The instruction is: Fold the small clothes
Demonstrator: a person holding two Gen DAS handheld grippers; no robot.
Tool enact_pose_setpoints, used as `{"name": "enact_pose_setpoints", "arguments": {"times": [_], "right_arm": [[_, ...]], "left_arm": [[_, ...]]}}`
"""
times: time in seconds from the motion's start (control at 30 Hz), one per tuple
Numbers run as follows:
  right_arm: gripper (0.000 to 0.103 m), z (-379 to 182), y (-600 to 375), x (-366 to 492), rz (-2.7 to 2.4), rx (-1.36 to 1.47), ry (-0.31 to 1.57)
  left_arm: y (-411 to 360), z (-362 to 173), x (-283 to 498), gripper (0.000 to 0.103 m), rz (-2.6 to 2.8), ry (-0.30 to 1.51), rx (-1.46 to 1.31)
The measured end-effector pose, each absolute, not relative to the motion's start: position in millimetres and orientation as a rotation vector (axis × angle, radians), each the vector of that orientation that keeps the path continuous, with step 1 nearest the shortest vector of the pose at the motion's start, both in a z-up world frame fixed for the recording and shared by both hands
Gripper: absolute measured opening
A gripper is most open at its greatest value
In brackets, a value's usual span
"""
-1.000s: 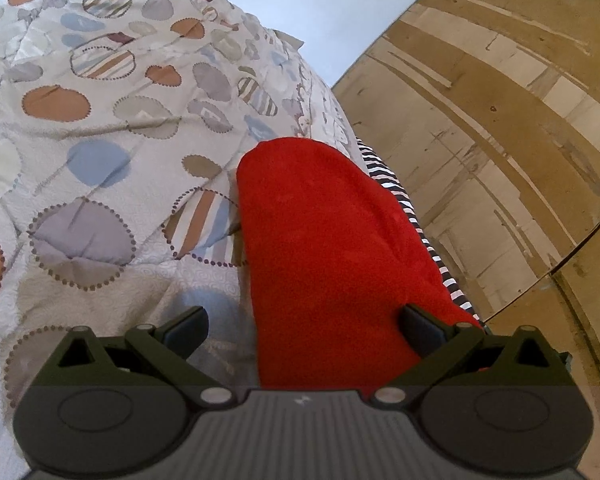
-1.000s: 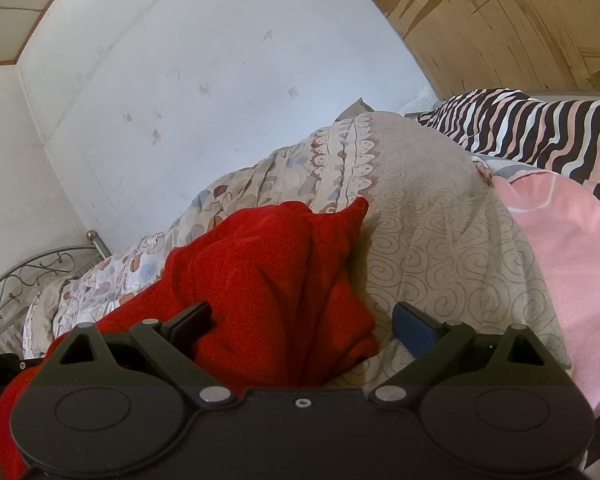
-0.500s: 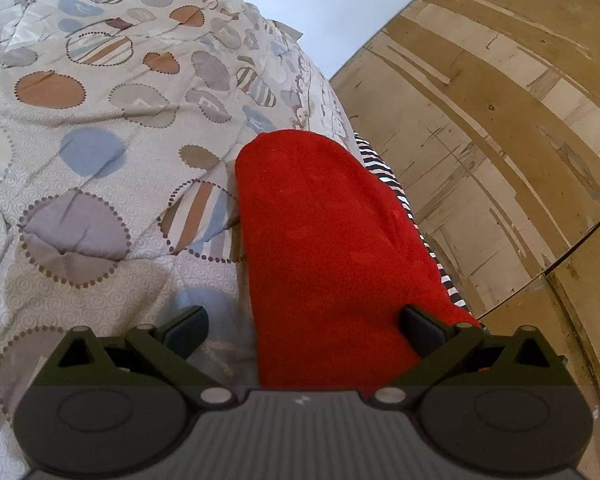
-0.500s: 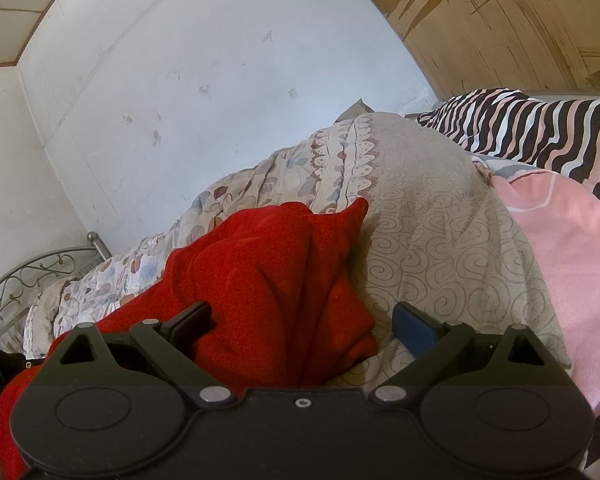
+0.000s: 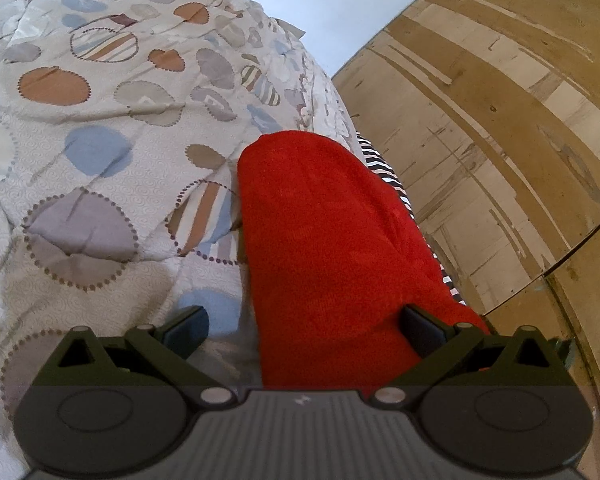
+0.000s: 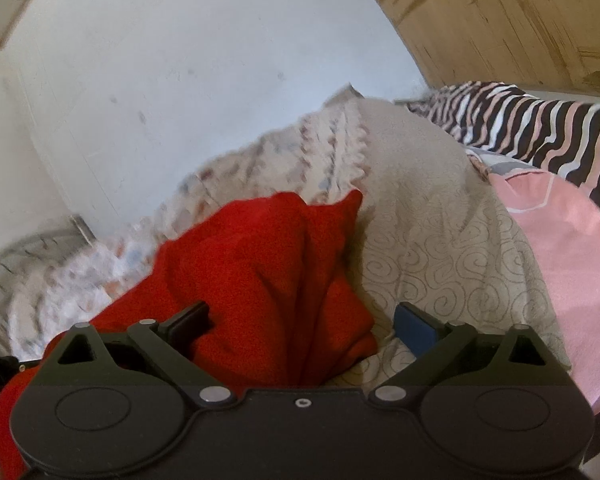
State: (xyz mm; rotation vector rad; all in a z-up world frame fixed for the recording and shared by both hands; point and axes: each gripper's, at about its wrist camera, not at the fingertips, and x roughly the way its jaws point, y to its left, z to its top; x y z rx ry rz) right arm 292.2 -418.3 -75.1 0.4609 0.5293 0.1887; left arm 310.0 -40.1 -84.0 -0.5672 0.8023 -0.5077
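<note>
A small red knitted garment lies on the patterned quilt as a long smooth strip running away from my left gripper. That gripper is open, its fingers wide on either side of the near end of the cloth. In the right wrist view the same red garment is bunched in folds between the spread fingers of my right gripper, which is open. Its near part is hidden behind the gripper body.
A zebra-striped cloth and a pink cloth lie to the right on the bed. A wooden panel wall runs along the right side. A white wall and a metal bed rail stand behind.
The left gripper has drifted slightly over the quilt; the red strip keeps its shape. The right view is now blurred by motion and has shifted a little. Both grippers stay open.
</note>
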Motion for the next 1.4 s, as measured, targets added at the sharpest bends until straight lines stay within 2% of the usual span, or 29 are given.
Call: {"name": "enact_pose_setpoints", "arguments": {"times": [0.23, 0.93, 1.1, 1.2, 1.23, 1.4], "right_arm": [[0.101, -64.1, -407.7, 300.5, 0.17, 0.385, 0.593], [0.1, -69.1, -416.1, 300.1, 0.197, 0.418, 0.578], [0.095, -68.7, -416.0, 298.2, 0.207, 0.421, 0.57], [0.088, -68.8, -417.4, 295.6, 0.231, 0.435, 0.56], [0.082, -68.8, -418.3, 295.2, 0.245, 0.445, 0.557], [0.079, -68.6, -420.6, 294.2, 0.25, 0.471, 0.562]], "left_arm": [[-34.0, -87.5, 319.4, 0.103, -0.539, 0.825, -0.578], [-36.9, -86.5, 338.9, 0.103, -0.611, 0.89, -0.552], [-38.3, -87.5, 343.1, 0.103, -0.624, 0.907, -0.548], [-40.4, -86.6, 344.0, 0.103, -0.62, 0.913, -0.539], [-42.0, -85.3, 343.9, 0.103, -0.616, 0.916, -0.528], [-51.9, -76.2, 342.5, 0.103, -0.569, 0.93, -0.485]]}}
